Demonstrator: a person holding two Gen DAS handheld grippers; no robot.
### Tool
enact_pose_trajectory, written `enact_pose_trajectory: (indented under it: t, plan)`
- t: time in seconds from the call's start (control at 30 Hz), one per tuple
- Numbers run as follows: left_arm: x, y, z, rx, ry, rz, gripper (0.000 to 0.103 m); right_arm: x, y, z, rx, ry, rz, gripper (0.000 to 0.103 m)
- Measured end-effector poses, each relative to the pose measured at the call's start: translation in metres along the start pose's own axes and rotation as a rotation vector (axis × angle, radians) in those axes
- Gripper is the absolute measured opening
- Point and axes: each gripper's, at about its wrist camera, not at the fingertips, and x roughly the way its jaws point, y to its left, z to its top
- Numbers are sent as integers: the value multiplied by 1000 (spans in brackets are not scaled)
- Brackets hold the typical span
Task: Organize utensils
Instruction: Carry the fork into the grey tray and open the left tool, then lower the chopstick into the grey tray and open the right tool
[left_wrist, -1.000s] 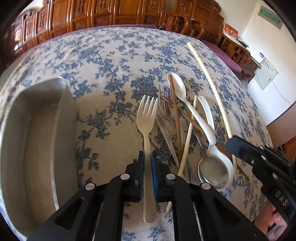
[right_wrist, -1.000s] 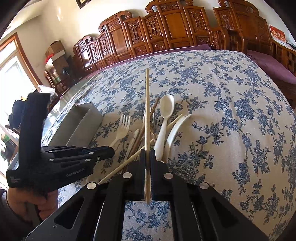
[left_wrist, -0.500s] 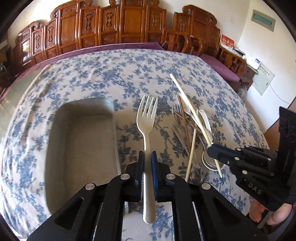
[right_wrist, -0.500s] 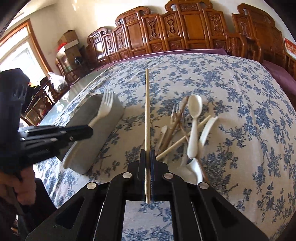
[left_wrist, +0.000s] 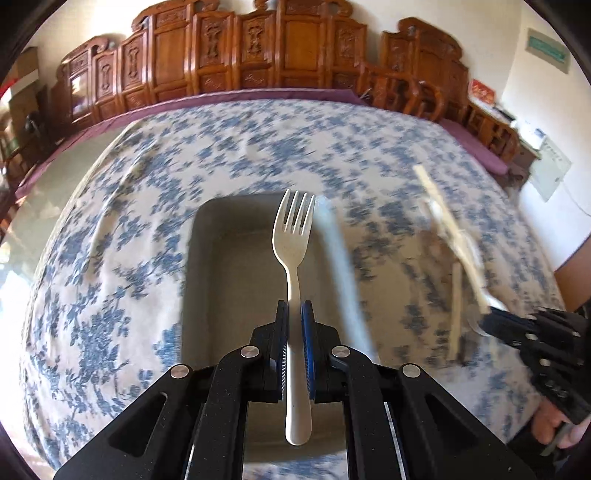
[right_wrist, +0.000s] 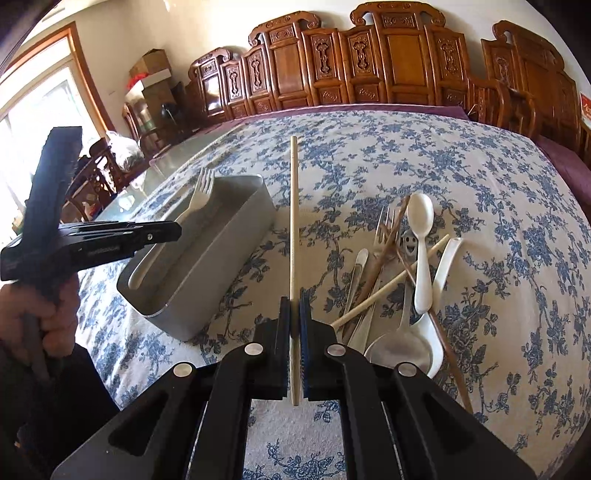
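My left gripper is shut on the handle of a cream plastic fork, held above the inside of the grey metal tray. From the right wrist view the same fork hangs over the tray, tines toward the far end, with the left gripper at its handle. My right gripper is shut on a pale wooden chopstick, lifted to the right of the tray. On the cloth lies a pile of utensils: white spoons, metal forks and spoons, dark and pale chopsticks.
A blue-flowered tablecloth covers the round table. Carved wooden chairs line the far side. A bare glass strip shows at the table's left. A person's hand grips the left tool.
My left gripper has carried the fork leftward from beside the pile to over the tray. My right gripper has lifted the chopstick off the pile and swung it left toward the tray.
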Motion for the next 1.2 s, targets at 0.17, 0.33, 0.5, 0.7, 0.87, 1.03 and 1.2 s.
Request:
enact_pose_trajectory:
  t: [0.17, 0.33, 0.5, 0.7, 0.87, 1.03, 1.2]
  plan:
    - [12, 18, -6, -37, 20, 8, 7, 6, 0, -4, 3, 23, -1, 6]
    - [16, 22, -10, -38, 24, 5, 7, 10, 5, -5, 3, 34, 4, 6]
    - [14, 33, -12, -70, 19, 4, 26, 9, 17, -4, 2, 37, 18, 6]
    - [-15, 49, -8, -85, -50, 18, 29, -1, 45, 9, -20, 17, 57, 6]
    - [-34, 67, -5, -88, -93, 60, 31, 8, 71, 27, -29, 21, 85, 6]
    - [-42, 83, -2, -98, -115, 87, 31, 33, 96, 46, 4, 35, 121, 6]
    - [-45, 94, -2, -106, -124, 92, 31, 61, 109, 56, 34, 65, 108, 6]
